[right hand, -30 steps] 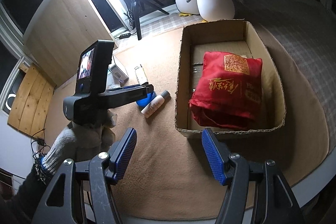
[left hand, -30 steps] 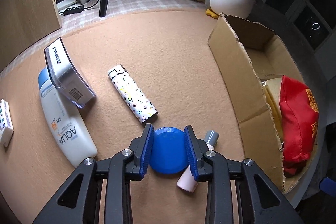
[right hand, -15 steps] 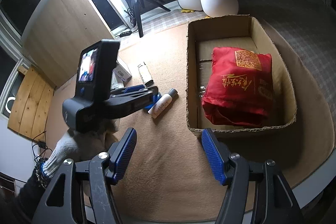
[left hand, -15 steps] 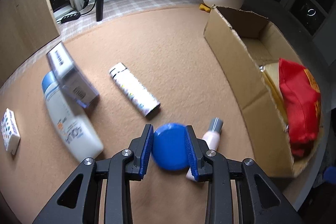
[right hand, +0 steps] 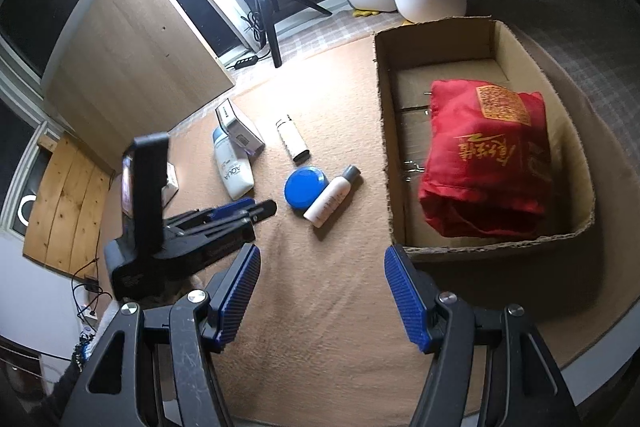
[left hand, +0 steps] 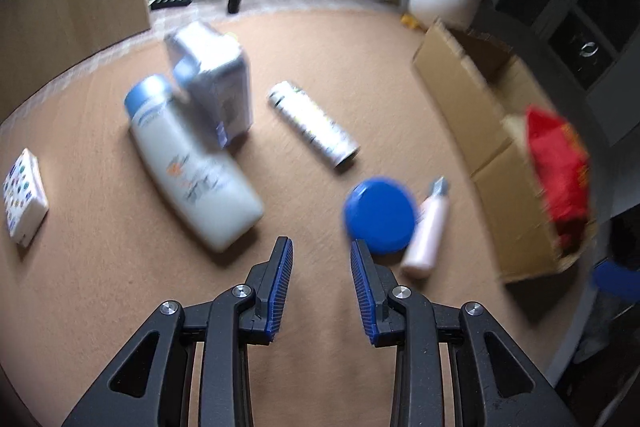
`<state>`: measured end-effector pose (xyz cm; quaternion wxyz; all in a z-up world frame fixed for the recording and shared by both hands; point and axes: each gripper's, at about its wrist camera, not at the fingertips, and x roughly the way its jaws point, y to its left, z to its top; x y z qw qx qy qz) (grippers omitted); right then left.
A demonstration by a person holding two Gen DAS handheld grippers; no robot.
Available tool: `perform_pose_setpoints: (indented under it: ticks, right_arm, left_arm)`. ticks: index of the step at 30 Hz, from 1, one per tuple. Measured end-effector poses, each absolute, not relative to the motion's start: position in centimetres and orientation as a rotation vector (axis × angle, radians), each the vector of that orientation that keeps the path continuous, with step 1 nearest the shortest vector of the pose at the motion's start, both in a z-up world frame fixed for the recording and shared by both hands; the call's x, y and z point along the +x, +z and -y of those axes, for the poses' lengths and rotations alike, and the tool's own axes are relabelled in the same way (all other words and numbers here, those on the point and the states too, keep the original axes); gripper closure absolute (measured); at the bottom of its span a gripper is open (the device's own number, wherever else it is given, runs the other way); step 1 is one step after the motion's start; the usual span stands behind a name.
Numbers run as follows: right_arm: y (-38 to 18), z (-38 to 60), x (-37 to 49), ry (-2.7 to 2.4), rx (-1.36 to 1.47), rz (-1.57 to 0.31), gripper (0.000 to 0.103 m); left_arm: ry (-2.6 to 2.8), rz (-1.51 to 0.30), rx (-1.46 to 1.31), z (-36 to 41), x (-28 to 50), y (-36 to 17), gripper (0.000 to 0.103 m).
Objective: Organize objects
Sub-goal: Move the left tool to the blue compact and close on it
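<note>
While only the red bag [right hand: 486,163] lay in the box [right hand: 576,163], counted the task as barely begun. Found six items loose on the table [right hand: 320,307], left of the box:

- Blue tin [left hand: 380,215], flat, touching the pink bottle [left hand: 428,231] on its box side; both near the box wall.
- Lighter [left hand: 312,125], lying alone beyond the tin.
- White bottle [left hand: 192,163], on its side, with a silver packet [left hand: 212,83] leaning on its cap end.
- Small patterned carton [left hand: 24,199], well apart at the far left.

Left tongs [left hand: 322,283]: parted moderately, gripping nothing, low over the table short of the tin and somewhat to its left. Left view smeared; finer detail on labels not readable.

Right tongs [right hand: 322,293]: spread wide, empty, held above bare table near the box's front corner.

Judged remaining: all six loose items yet to be boxed. Room noted behind and beside the bag. Tin and pink bottle judged nearest candidates for the left tongs; contact between them liable to nudge the bottle during a grasp. Leaning packet liable to topple if the white bottle were taken first.
</note>
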<state>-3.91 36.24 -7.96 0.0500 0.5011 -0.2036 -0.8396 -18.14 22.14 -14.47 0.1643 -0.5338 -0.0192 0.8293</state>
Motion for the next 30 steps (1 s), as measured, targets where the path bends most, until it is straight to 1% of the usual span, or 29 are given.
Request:
perform_pose_setpoints:
  ticks: [4, 9, 11, 13, 15, 17, 26, 30]
  right_arm:
    - [-8.2, -35.9, -4.0, -2.549, 1.530, 0.626, 0.042]
    - [-8.3, -36.3, -3.5, -2.556, 1.543, 0.628, 0.042]
    - [-8.3, -36.7, -3.2, -2.562, 1.547, 0.637, 0.042]
    - [-8.4, -37.1, -3.1, -2.567, 1.551, 0.642, 0.042]
    - [-8.4, -37.3, -3.0, -2.569, 1.552, 0.649, 0.042]
    - [-8.4, -37.4, -2.9, -2.569, 1.552, 0.654, 0.042]
    - [-9.1, -36.3, -4.2, -2.519, 1.565, 0.652, 0.043]
    - [-9.7, -35.0, -5.5, -2.480, 1.579, 0.643, 0.051]
  left_arm:
    - [2.348, 0.021, -1.482, -24.3, -19.6, -13.5, 0.070]
    - [2.314, -0.033, -1.491, -27.3, -21.9, -14.2, 0.070]
    - [2.298, -0.072, -1.499, -28.4, -22.5, -14.7, 0.072]
    - [2.281, -0.113, -1.516, -29.2, -22.7, -15.3, 0.079]
    - [2.269, -0.136, -1.534, -29.5, -22.7, -15.8, 0.082]
    - [2.258, -0.126, -1.546, -29.0, -22.5, -16.1, 0.083]
    - [2.255, -0.111, -1.546, -24.8, -19.2, -16.6, 0.083]
    - [2.260, -0.116, -1.537, -22.7, -17.0, -16.9, 0.083]
